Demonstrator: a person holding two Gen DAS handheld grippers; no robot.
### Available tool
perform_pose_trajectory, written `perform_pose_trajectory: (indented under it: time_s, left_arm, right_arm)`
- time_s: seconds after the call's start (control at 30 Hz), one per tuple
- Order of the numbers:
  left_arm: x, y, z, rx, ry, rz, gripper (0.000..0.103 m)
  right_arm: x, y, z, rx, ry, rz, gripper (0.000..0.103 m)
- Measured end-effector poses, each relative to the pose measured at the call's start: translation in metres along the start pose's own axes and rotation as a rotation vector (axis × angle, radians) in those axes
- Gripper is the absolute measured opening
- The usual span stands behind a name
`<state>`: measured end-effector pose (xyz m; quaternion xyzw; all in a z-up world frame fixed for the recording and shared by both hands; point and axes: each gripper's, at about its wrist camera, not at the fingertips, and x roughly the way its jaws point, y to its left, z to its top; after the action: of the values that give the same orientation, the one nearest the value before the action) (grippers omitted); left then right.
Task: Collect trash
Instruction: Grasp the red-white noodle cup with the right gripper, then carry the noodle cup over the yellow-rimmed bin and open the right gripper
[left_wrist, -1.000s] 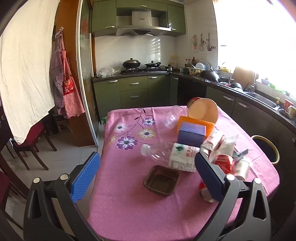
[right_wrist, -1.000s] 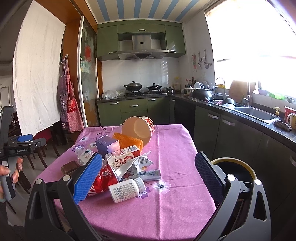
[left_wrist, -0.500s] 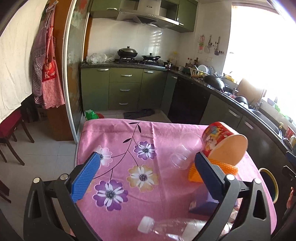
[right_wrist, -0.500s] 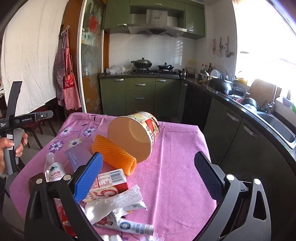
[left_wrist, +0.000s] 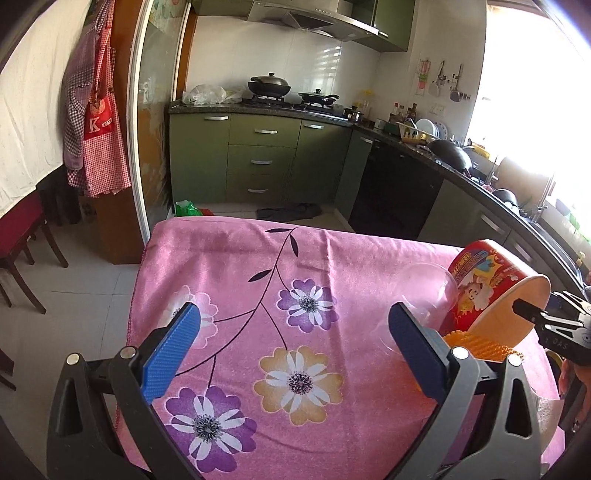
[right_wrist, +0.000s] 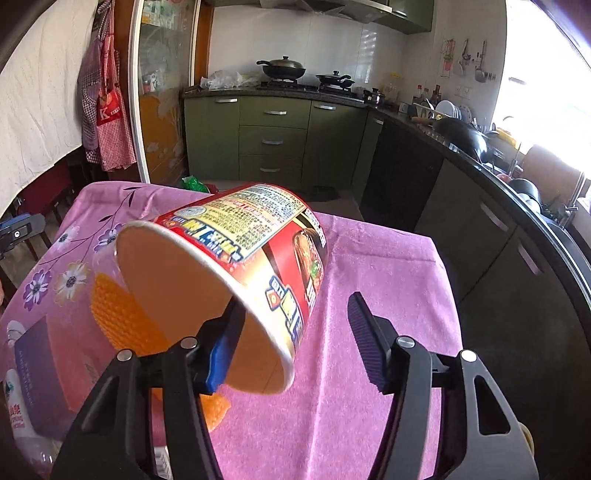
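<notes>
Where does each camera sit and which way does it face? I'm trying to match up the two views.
Left wrist: on the left gripper, facing down over the pink tablecloth toward the kitchen; own open fingers show.
Right wrist: on the right gripper, at the noodle cup; its jaws, just closing, straddle the cup's rim.
Shared: cup, orange mesh, stove.

My pads (left_wrist: 171, 349) are blue; the tablecloth (left_wrist: 240, 266) is pink with purple and orange flowers; the noodle cup (right_wrist: 258, 251) is red, its inside tan; the cabinets (left_wrist: 262, 162) are olive green.
</notes>
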<state>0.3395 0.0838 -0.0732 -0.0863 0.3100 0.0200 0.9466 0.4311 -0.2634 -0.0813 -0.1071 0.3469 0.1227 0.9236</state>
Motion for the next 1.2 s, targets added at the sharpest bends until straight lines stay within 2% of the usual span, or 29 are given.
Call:
perform_pose_trajectory:
  time_s: [0.07,0.1,0.13,0.23,0.57,0.77,0.9,1.07,1.2]
  left_arm:
    - [0.001,-0.001,-0.001,0.011,-0.003,0.006,0.097]
    - [0.002,-0.002,-0.002,0.017,-0.001,0.011,0.097]
    - [0.002,-0.003,-0.003,0.020,0.001,0.012,0.097]
    - [0.004,-0.005,-0.003,0.030,0.010,0.012,0.097]
    - [0.001,-0.008,-0.004,0.036,-0.005,0.007,0.097]
    - [-0.001,-0.010,-0.006,0.053,-0.012,0.007,0.097]
    - [-0.004,-0.013,-0.007,0.057,-0.016,-0.009,0.097]
    - [-0.007,-0.020,-0.008,0.079,-0.020,-0.021,0.097]
    - [-0.010,-0.027,-0.008,0.107,-0.036,-0.010,0.097]
  right_arm:
    - [0.013,0.001,0.004,0.002,0.014,-0.009,0.043]
    - [0.019,-0.001,0.007,0.006,0.016,-0.015,0.035]
    - [0.022,-0.003,0.009,0.011,0.014,-0.022,0.022]
    - [0.029,-0.013,0.013,0.039,0.004,-0.036,0.007]
    - [0.032,-0.058,0.036,0.116,-0.017,-0.083,0.006]
    - [-0.008,-0.121,0.046,0.212,0.020,-0.057,0.006]
    - [-0.051,-0.186,0.026,0.287,0.155,-0.044,0.006]
    - [-0.105,-0.274,-0.030,0.397,0.361,-0.085,0.006]
    - [-0.125,-0.326,-0.088,0.473,0.541,-0.099,0.007]
